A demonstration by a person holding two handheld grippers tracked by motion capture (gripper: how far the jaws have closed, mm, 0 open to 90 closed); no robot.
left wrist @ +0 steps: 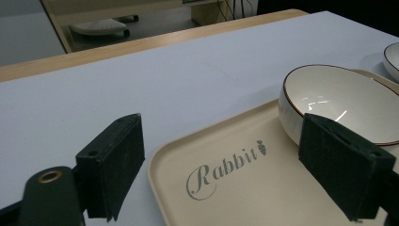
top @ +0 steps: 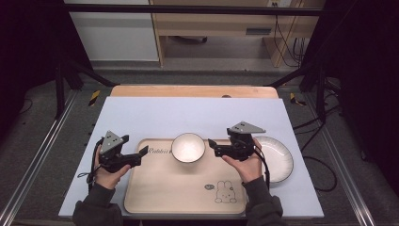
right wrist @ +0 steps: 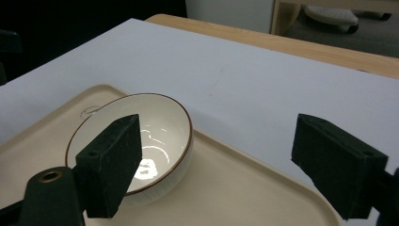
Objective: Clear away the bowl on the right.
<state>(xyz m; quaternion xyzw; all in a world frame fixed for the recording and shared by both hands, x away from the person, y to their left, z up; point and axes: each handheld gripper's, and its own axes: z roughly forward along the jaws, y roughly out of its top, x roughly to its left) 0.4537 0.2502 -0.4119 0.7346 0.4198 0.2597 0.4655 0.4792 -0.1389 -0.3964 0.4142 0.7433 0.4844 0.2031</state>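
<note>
A white bowl [top: 188, 147] with a thin brown rim stands empty at the far middle of a beige tray [top: 179, 193] printed with a rabbit and the word "Rabbit". My left gripper [top: 142, 152] hovers at the tray's far left corner, pointing right toward the bowl, open with nothing between its jaws. In the left gripper view [left wrist: 228, 167] the bowl [left wrist: 343, 101] lies just past its right jaw. My right gripper [top: 211, 146] is held just right of the bowl, pointing left at it, open and empty. The right gripper view [right wrist: 230, 165] has the bowl [right wrist: 162, 127] behind its left jaw, apart from the pads.
A white plate [top: 278, 159] with a dark rim lies on the pale blue mat [top: 188, 113] right of the tray, under my right hand. The mat covers a wooden table [top: 193, 91]. Black frame posts stand at both sides.
</note>
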